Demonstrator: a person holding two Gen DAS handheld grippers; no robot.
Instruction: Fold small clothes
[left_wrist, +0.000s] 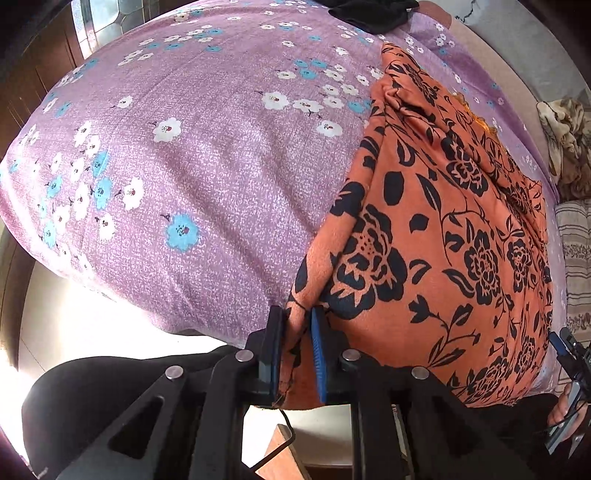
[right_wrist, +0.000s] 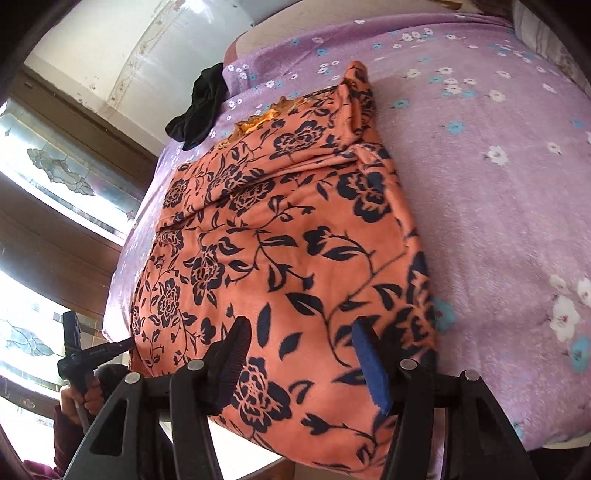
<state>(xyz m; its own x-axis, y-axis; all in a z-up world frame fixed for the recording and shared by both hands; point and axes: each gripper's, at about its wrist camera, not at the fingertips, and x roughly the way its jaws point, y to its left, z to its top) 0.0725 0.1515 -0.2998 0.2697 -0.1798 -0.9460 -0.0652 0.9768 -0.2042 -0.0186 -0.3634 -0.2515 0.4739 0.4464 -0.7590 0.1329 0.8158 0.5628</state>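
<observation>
Purple floral bedsheet (left_wrist: 192, 173) covers the bed and fills most of both views. Along the left edge of the left wrist view, dark wooden frames with patterned glass (left_wrist: 92, 22) show at the upper left, and a bright floor lies at the lower left. At the bottom centre of that view the left claw (left_wrist: 297, 350) is clenched on a pinched corner of the orange garment (left_wrist: 443, 240), the cloth squeezed between its two blue-faced pads. From that corner the orange garment, printed with black flowers, spreads up and to the right over the bedsheet, its top edge bunched. A black cloth (left_wrist: 373, 13) lies at the top centre, at the far edge of the bed. On the right edge sit a crumpled brown fabric (left_wrist: 565, 140) and a striped one below it.

In the right wrist view, the left claw (right_wrist: 123, 343) appears at the lower left, held by a hand (right_wrist: 83, 398), its tip at the garment's near corner. Patterned glass panes (right_wrist: 55, 170) fill the left side, and the black cloth (right_wrist: 199, 110) sits at the upper left on the bed's edge. At the bottom centre the right claw (right_wrist: 303, 365) stands released, its jaws apart over the orange garment (right_wrist: 280, 229), the pads not pressing on the cloth. Bare bedsheet (right_wrist: 498, 155) fills the right.
</observation>
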